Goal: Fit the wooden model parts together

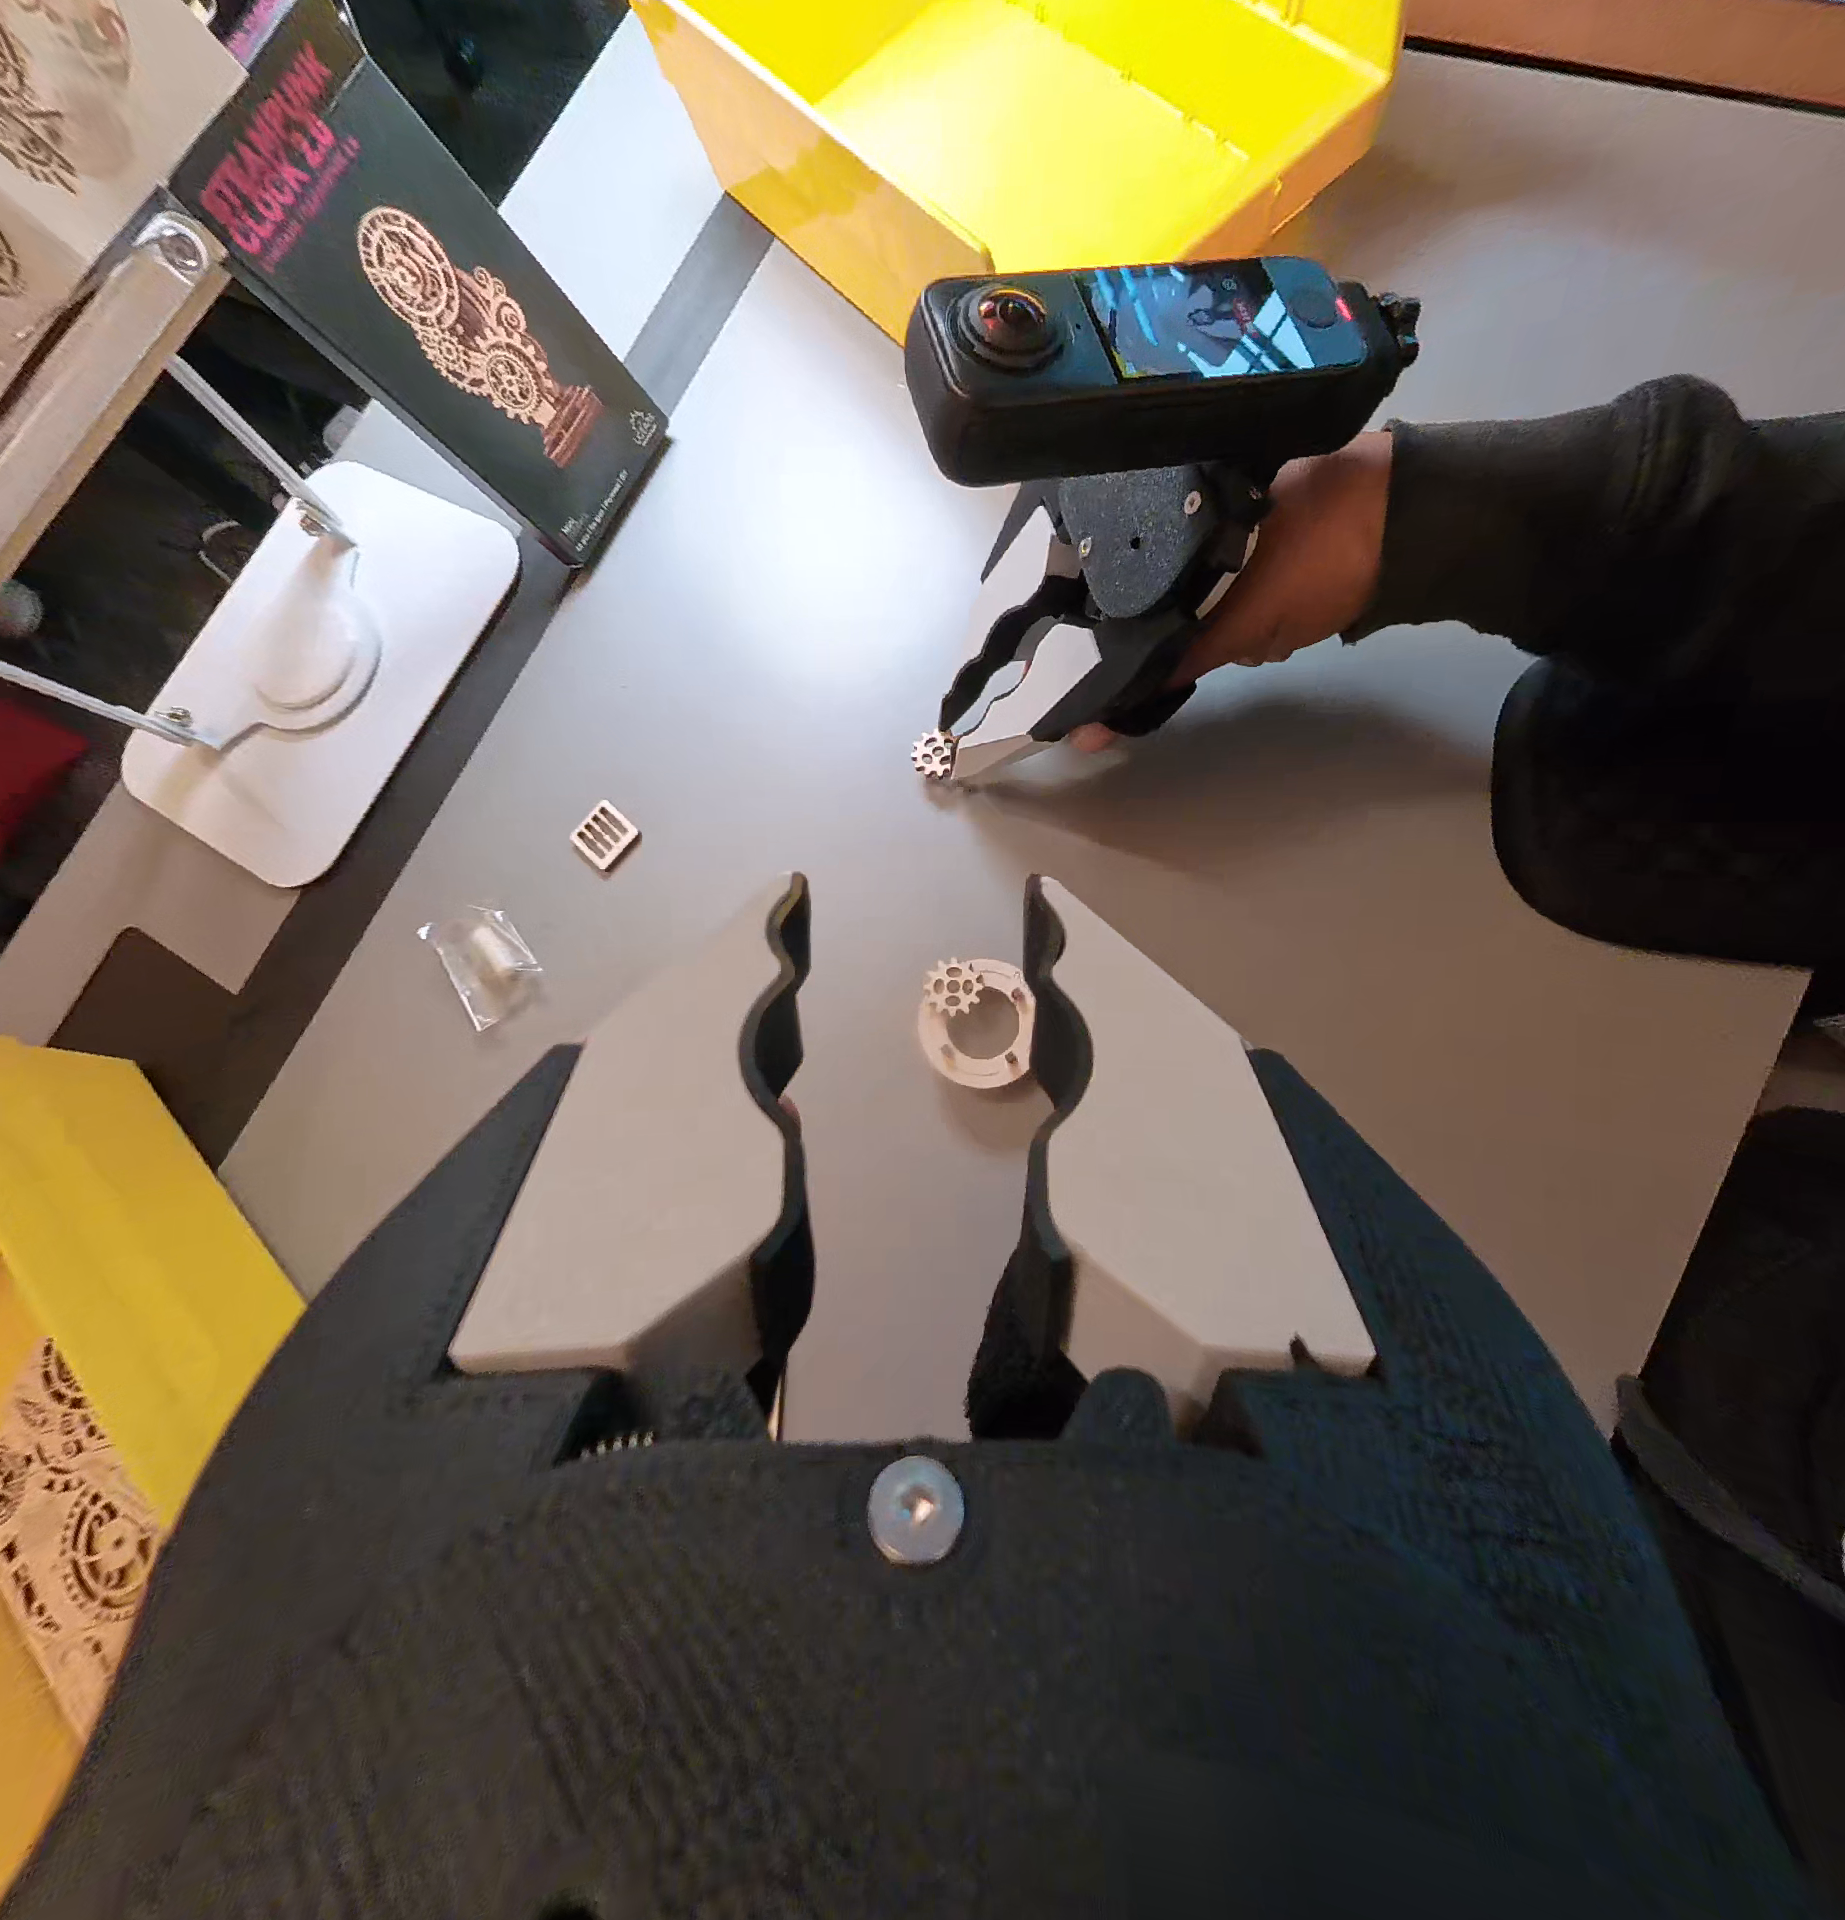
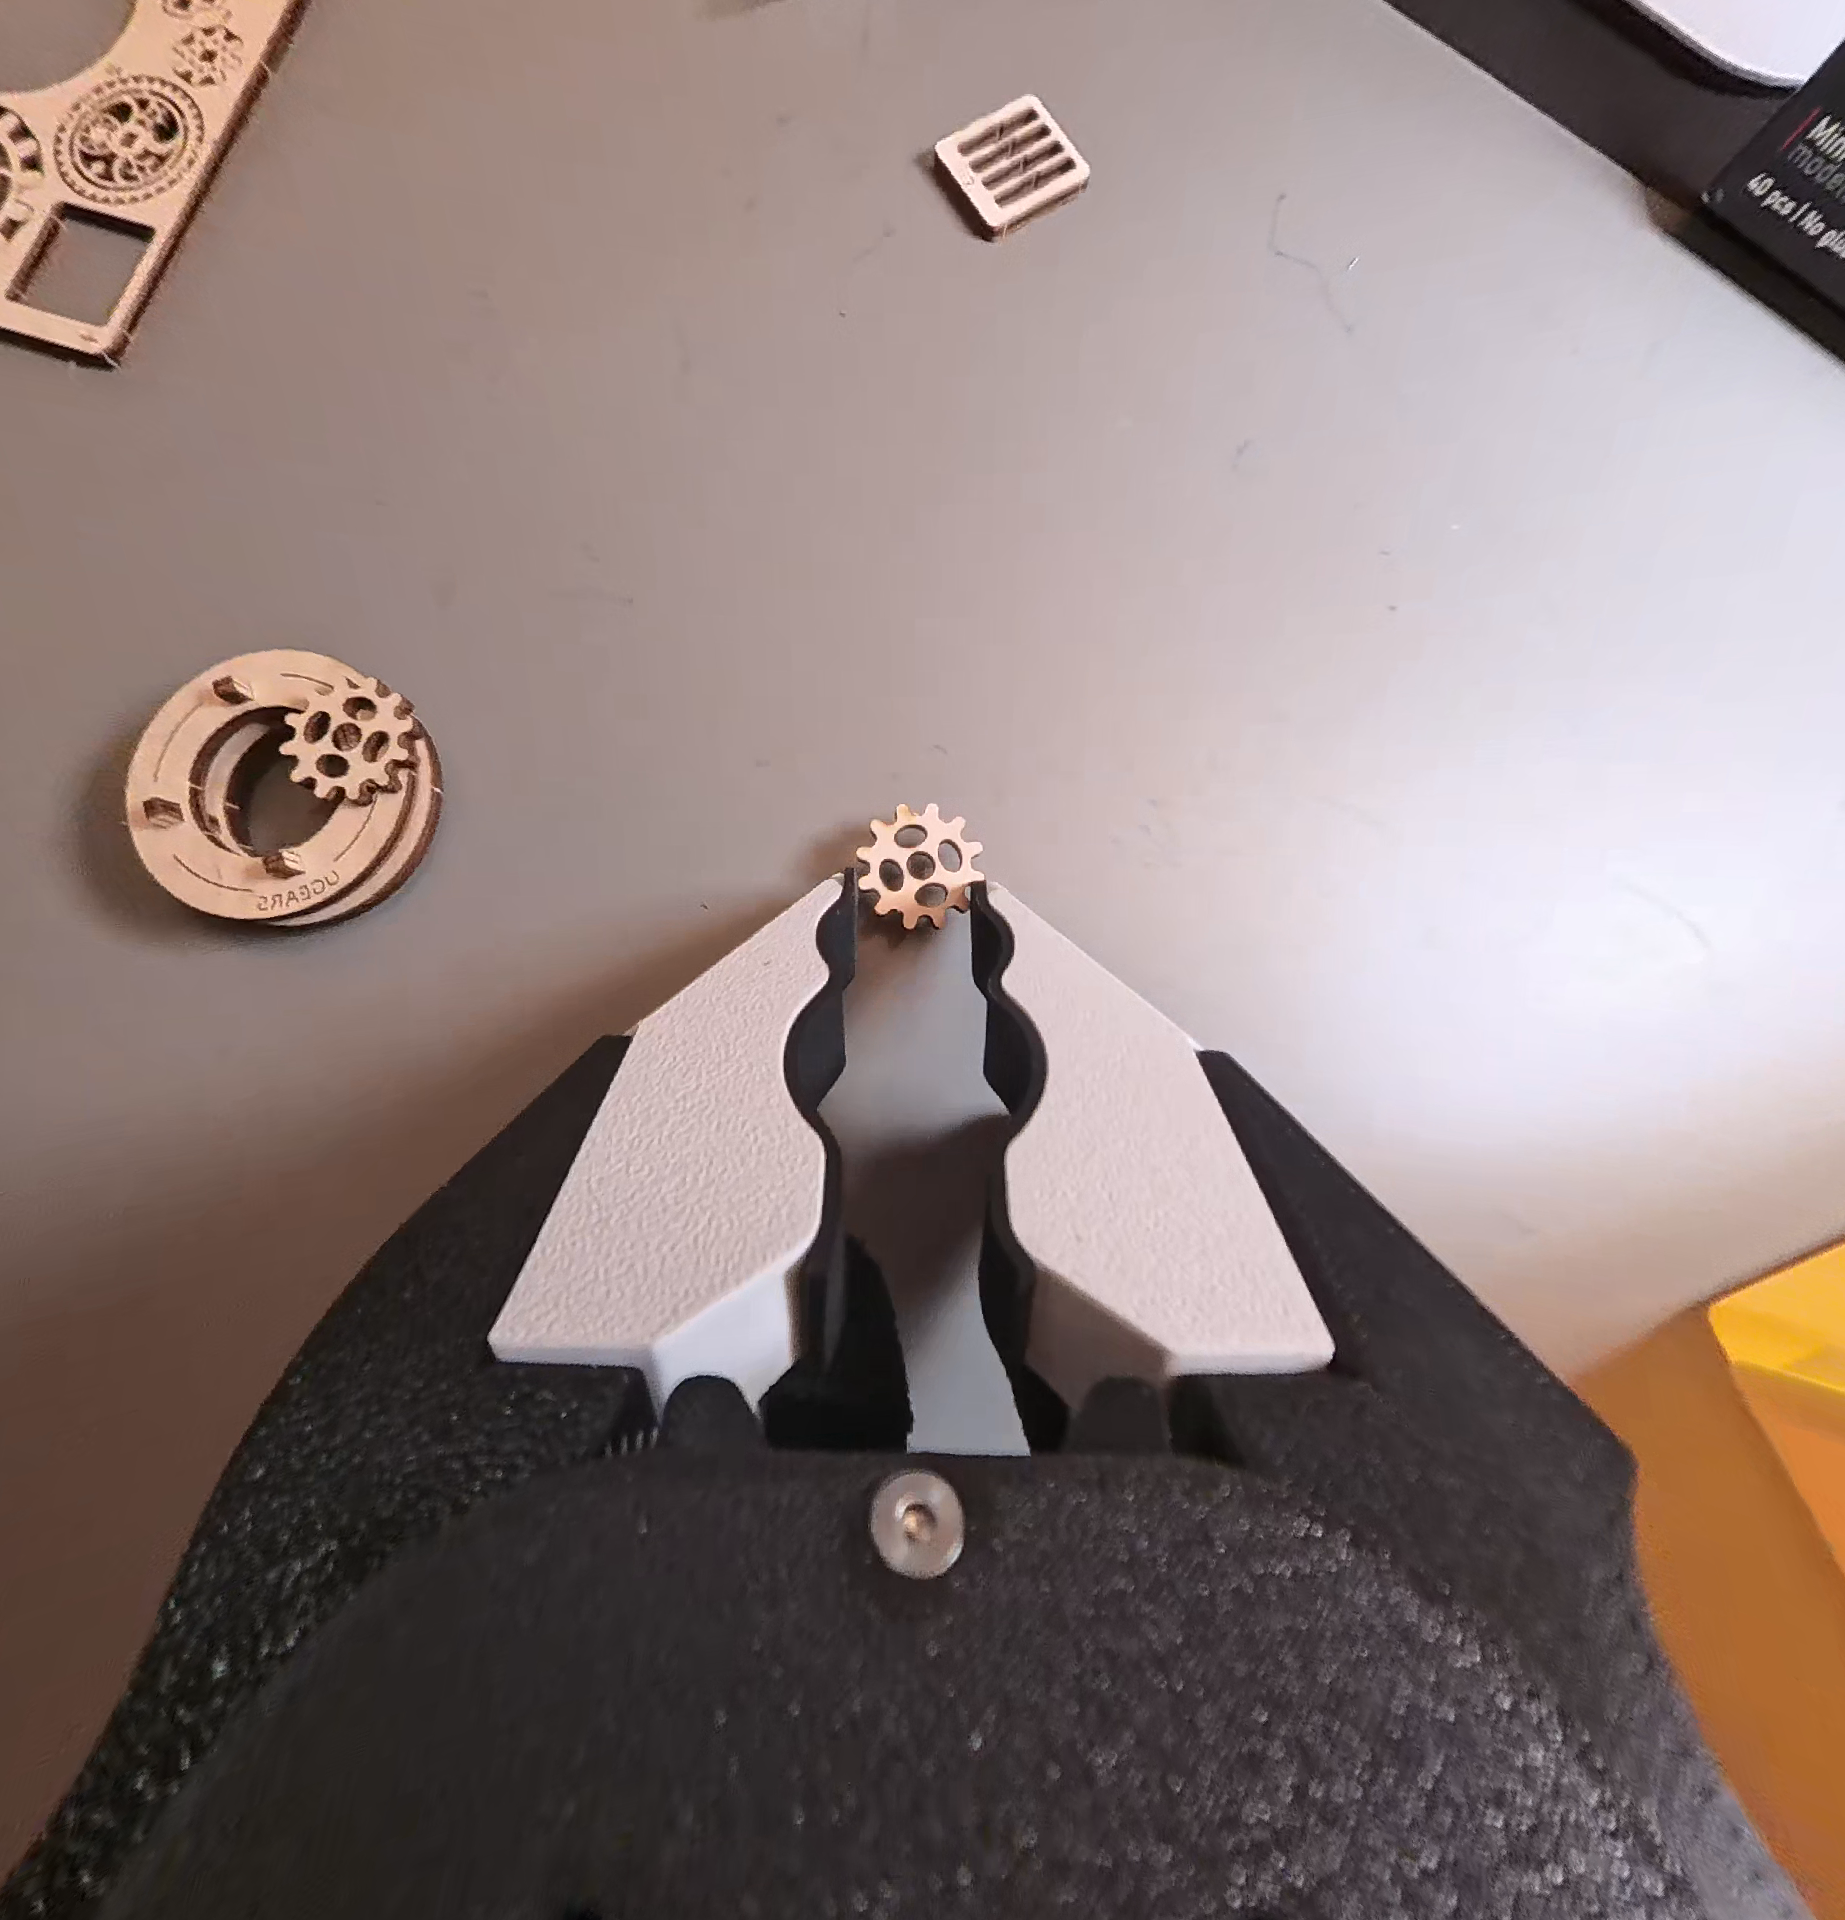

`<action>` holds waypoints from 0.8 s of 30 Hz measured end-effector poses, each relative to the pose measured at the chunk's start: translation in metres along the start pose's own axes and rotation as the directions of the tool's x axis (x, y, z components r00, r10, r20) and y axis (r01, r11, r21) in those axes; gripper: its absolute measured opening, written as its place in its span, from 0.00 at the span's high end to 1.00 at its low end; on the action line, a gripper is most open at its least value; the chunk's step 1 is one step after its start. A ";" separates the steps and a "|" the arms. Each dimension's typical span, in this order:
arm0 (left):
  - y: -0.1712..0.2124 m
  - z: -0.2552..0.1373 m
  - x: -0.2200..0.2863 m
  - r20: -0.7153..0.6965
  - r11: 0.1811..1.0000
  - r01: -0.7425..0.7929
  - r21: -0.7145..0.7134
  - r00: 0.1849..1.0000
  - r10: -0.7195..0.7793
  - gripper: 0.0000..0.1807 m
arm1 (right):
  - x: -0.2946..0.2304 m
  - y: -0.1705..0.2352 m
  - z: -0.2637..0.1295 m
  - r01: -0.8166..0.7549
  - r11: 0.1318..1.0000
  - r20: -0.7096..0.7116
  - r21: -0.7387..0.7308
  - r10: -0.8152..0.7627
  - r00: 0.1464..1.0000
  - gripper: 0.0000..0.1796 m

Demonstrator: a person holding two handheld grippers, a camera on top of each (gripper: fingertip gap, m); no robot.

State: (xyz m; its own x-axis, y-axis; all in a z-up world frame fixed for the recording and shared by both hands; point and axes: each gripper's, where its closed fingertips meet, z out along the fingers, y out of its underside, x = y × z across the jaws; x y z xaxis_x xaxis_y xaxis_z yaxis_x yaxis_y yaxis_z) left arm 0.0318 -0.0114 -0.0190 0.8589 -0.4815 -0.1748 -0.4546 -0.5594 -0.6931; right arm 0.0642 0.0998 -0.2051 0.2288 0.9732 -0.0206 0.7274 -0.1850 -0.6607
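Note:
My right gripper point(image 2: 916, 891) is shut on a small wooden gear point(image 2: 918, 862), pinched at its fingertips just above the grey table. It also shows in the left wrist view point(image 1: 949, 740), held by a hand, with the gear point(image 1: 933, 753) at its tips. A round wooden ring assembly point(image 2: 201, 821) with a second small gear point(image 2: 349, 750) on top lies flat to its left. My left gripper point(image 1: 916, 904) is open and empty, and the ring assembly point(image 1: 985, 1055) lies between its fingers, close to the right finger point(image 1: 1053, 997).
A small slatted wooden square point(image 1: 606, 836) and a clear plastic bag point(image 1: 482, 961) lie on the table. There is a black kit box point(image 1: 419, 312), a white stand base point(image 1: 315, 675), a far yellow bin point(image 1: 1053, 135), a near-left yellow bin point(image 1: 87, 1195) and a laser-cut wooden sheet point(image 2: 97, 177). My right fingertips sit around 20 cm from my left ones.

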 end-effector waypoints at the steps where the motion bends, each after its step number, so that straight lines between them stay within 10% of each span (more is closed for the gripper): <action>1: 0.000 -0.002 0.000 0.007 1.000 -0.011 0.003 1.000 0.011 0.77 | -0.001 -0.001 0.000 -0.004 1.000 0.000 0.007 0.004 1.000 0.89; 12: 0.036 -0.008 0.000 0.016 0.989 -0.032 -0.146 0.999 0.034 0.73 | -0.050 -0.029 -0.025 0.017 0.984 0.153 0.179 -0.045 0.987 0.89; 24: 0.094 0.084 -0.004 -0.217 0.979 0.121 0.165 0.973 -0.083 0.63 | -0.132 -0.020 -0.030 0.290 0.941 0.255 0.173 -0.327 0.910 0.89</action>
State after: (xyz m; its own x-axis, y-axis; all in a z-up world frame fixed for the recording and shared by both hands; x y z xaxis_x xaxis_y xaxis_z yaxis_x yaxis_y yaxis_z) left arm 0.0052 -0.0052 -0.1416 0.8221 -0.5680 0.0394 -0.3025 -0.4944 -0.8149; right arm 0.0389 -0.0291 -0.1671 -0.1947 0.9809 0.0055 0.6393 0.1311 -0.7577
